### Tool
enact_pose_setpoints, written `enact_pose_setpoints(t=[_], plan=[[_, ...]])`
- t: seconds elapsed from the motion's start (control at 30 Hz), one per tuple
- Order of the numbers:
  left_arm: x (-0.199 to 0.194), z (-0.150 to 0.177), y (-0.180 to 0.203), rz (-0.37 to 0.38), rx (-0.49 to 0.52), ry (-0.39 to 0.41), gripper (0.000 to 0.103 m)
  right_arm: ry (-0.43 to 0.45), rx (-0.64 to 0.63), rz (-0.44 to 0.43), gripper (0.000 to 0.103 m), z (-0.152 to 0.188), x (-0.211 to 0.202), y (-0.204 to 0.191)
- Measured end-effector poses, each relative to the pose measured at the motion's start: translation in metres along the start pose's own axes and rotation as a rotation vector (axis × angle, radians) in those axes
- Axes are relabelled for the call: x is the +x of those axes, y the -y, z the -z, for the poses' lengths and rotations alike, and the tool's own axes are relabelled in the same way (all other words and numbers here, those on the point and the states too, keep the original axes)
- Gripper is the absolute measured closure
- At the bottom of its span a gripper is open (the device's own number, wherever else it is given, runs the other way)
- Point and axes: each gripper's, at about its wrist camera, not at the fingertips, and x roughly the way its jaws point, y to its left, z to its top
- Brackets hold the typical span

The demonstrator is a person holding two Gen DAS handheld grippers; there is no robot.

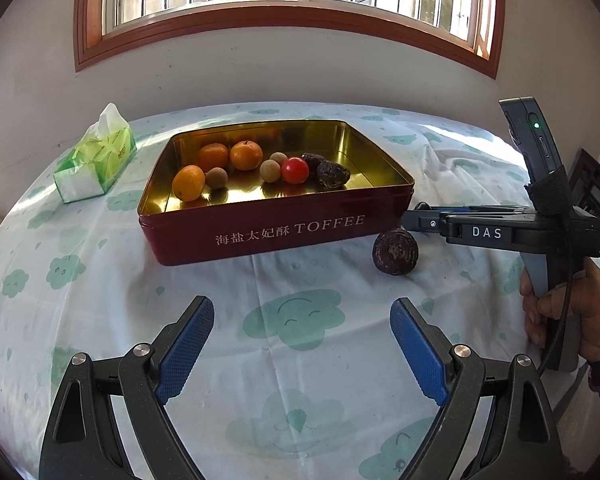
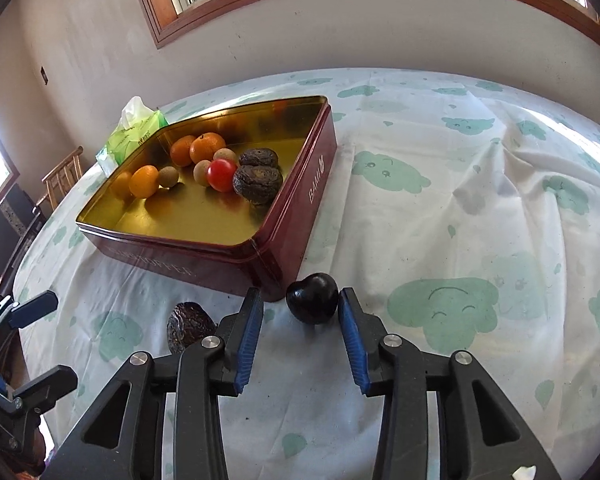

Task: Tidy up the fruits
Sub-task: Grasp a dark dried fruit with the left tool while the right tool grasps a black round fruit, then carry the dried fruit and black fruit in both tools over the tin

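Observation:
A dark red toffee tin [image 1: 284, 236] [image 2: 300, 208] holds three orange citrus fruits [image 1: 246, 155], three tan longans, a red tomato [image 1: 295, 170] [image 2: 221, 174] and two wrinkled dark fruits [image 2: 258, 184]. On the cloth in front of the tin's right corner lies another wrinkled dark fruit [image 1: 395, 251] [image 2: 188, 326]. A glossy dark cherry [image 2: 312, 298] rests by that corner between the fingers of my right gripper [image 2: 300, 300] [image 1: 416, 216]; a gap shows on its left side, so the gripper is open. My left gripper [image 1: 302, 312] [image 2: 44, 346] hovers wide open and empty over bare cloth.
A green tissue pack [image 1: 96, 160] [image 2: 134, 132] lies left of the tin. The round table wears a white cloth with green clouds [image 2: 440, 304], and its broad right side is bare cloth. A wooden chair [image 2: 62, 178] stands past the left edge. A hand [image 1: 572, 312] holds the right gripper.

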Motion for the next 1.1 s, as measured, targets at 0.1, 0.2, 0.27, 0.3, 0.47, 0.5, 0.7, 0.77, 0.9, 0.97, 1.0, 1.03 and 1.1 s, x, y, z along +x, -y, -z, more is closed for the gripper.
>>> enact_pose_setpoints(t=[0.1, 0.2, 0.27, 0.3, 0.47, 0.5, 0.7, 0.77, 0.9, 0.97, 1.0, 1.03, 1.1], plan=[[0.004, -0.007, 0.008, 0.02, 0.005, 0.01, 0.013, -0.017, -0.024, -0.01, 0.08, 0.0, 0.002, -0.001], [0.01, -0.017, 0.018, 0.036, 0.015, 0.034, 0.013, 0.019, 0.003, 0.003, 0.08, 0.005, -0.01, 0.009], [0.018, -0.024, 0.026, 0.045, 0.02, 0.034, 0.014, 0.023, 0.043, 0.013, 0.08, 0.012, -0.017, 0.021], [0.024, -0.027, 0.03, 0.053, 0.016, 0.03, 0.015, 0.032, 0.083, 0.012, 0.08, 0.015, -0.022, 0.028], [0.054, -0.037, 0.045, 0.066, -0.013, -0.027, 0.024, 0.06, 0.18, 0.002, 0.08, 0.021, -0.032, 0.05], [0.059, -0.038, 0.047, 0.068, -0.019, -0.043, 0.026, 0.055, 0.174, -0.001, 0.08, 0.02, -0.031, 0.049], [0.087, -0.04, 0.054, 0.062, -0.047, -0.126, 0.037, 0.028, 0.154, -0.019, 0.08, 0.019, -0.024, 0.043], [0.089, -0.039, 0.061, 0.038, -0.015, -0.134, 0.044, 0.025, 0.152, -0.023, 0.08, 0.018, -0.023, 0.043], [0.085, -0.038, 0.063, 0.043, -0.011, -0.123, 0.067, 0.025, 0.152, -0.026, 0.08, 0.018, -0.022, 0.043], [0.076, -0.036, 0.056, 0.057, -0.047, -0.09, 0.067, 0.024, 0.147, -0.022, 0.079, 0.018, -0.022, 0.043], [0.071, -0.035, 0.054, 0.051, -0.055, -0.077, 0.067, 0.023, 0.145, -0.02, 0.079, 0.018, -0.022, 0.042], [0.066, -0.034, 0.052, 0.042, -0.058, -0.071, 0.067, 0.023, 0.145, -0.019, 0.079, 0.018, -0.022, 0.042], [0.055, -0.031, 0.047, 0.033, -0.065, -0.06, 0.066, 0.022, 0.143, -0.016, 0.08, 0.018, -0.022, 0.042]])
